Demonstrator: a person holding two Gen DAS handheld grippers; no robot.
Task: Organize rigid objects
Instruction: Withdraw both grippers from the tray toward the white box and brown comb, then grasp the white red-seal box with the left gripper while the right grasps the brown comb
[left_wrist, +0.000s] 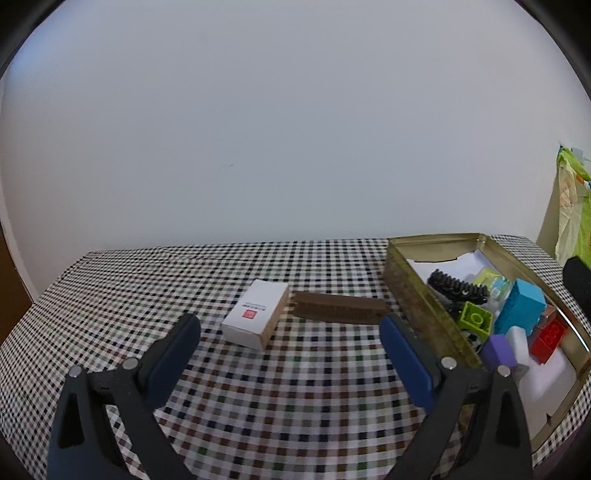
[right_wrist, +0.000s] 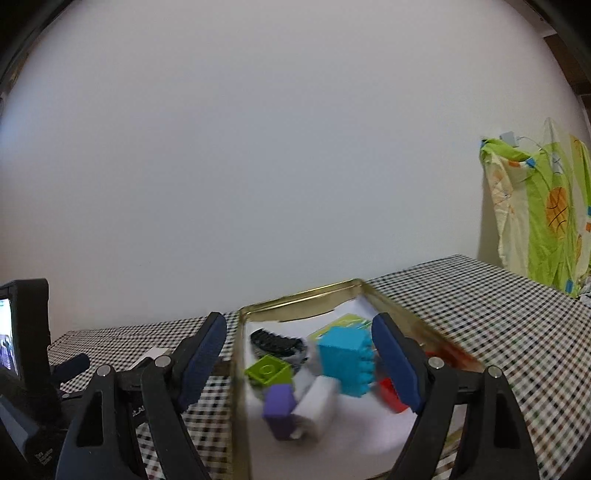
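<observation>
Both grippers sit closest to the lenses with their blue-padded jaws spread wide and nothing between them: the left gripper (left_wrist: 290, 330) over checked tablecloth (left_wrist: 110, 295), the right gripper (right_wrist: 299, 349) above the gold rectangular metal tin (right_wrist: 295, 295). Just past the left jaws, slightly left of centre, lies the small white cardboard box with a red logo (left_wrist: 255, 314), and touching its far right corner is a long brown ridged bar (left_wrist: 340, 307) running toward the tin. My guess is the box is light, stiff and a bit crushable, so pinch its long sides gently. Toy bricks already in the tin: turquoise plastic block (right_wrist: 345, 360), lime green brick (right_wrist: 269, 370), purple block (right_wrist: 280, 400).
</observation>
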